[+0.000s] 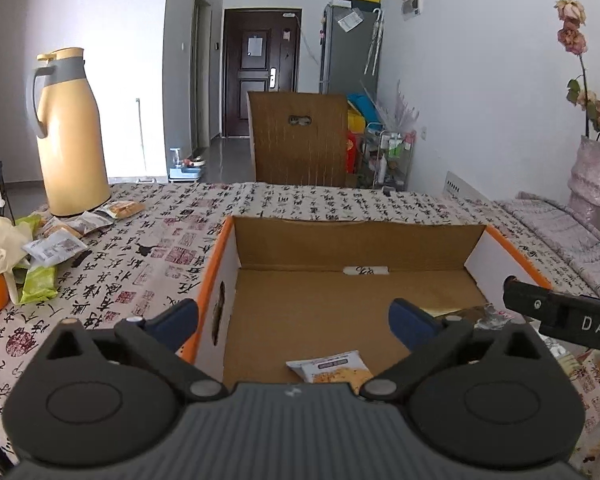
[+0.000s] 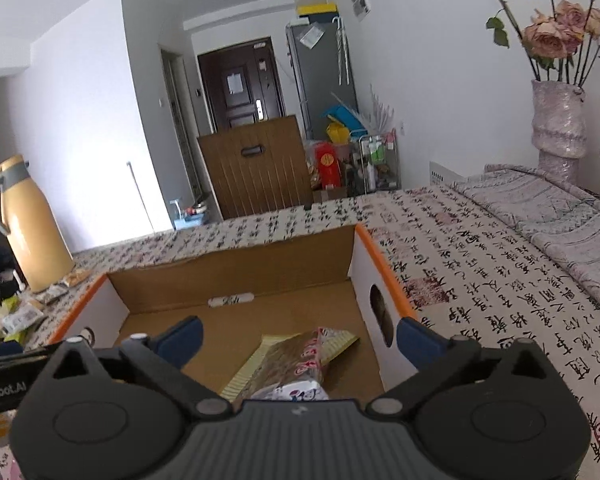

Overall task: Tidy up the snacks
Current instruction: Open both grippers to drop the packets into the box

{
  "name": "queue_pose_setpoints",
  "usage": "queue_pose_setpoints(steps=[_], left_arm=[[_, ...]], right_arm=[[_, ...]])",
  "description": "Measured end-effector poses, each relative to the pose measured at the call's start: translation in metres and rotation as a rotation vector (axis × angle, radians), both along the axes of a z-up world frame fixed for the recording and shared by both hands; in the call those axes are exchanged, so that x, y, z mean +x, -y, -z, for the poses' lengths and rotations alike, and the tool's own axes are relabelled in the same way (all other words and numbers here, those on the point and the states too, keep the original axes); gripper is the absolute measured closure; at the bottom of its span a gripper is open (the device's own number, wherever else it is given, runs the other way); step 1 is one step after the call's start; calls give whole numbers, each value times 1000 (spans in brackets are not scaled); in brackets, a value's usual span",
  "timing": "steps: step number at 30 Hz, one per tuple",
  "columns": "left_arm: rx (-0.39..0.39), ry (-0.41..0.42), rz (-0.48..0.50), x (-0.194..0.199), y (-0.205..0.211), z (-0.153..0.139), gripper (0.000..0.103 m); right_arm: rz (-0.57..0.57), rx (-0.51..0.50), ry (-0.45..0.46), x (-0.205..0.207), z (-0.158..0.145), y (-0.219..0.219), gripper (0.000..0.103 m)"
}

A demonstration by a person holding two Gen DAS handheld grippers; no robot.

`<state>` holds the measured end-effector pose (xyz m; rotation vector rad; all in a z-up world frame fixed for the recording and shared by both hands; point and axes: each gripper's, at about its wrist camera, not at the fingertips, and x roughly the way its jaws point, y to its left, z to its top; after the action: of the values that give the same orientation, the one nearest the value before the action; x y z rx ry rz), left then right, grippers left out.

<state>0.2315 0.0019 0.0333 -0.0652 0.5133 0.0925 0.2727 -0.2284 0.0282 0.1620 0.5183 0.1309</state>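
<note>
Left tongs [image 1: 294, 322] spread wide, nothing between the blue pads, straddling the left wall of the open cardboard box [image 1: 352, 240]; left pad [image 1: 176, 322] outside the orange-edged wall, right pad inside, above the box floor; white-and-orange snack packet [image 1: 330, 366] lying flat on the box floor just ahead of the tongs' body, near edge cut off by it. Right tongs [image 2: 298, 338] likewise released and empty, straddling the right wall of the cardboard box [image 2: 236, 268]; directly below, a dark wrapper with pink-and-white print [image 2: 300, 360] resting across a pale yellow ridged packet [image 2: 256, 364], both on the box floor, lower ends hidden behind the tongs' body; print too blurred to read. In the left view, tip of the other tool poking in at the right edge, mostly cut off; crumpled foil beside it, hard to make out. More snack packets [image 1: 56, 244] heaped on the calligraphy-print surface [image 1: 152, 240] left of the box, by the yellow thermos jug [image 1: 70, 136]; several overlapping, kinds unclear; orange object at far left only partly in frame. Vase of dried roses [image 2: 558, 120] at far right, blooms cropped.
</note>
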Motion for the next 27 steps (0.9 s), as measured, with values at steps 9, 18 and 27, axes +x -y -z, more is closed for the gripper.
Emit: queue_pose_setpoints(steps=[9,18,27], left_arm=[[6,32,2,-10,4,-15,0],[23,70,18,-33,11,-38,0],[14,101,25,-74,10,-48,0]], right_arm=[[-2,17,69,-13,-18,6,0],[-3,2,154,-49,-47,12,0],[-24,-23,209,-97,-58,24,0]])
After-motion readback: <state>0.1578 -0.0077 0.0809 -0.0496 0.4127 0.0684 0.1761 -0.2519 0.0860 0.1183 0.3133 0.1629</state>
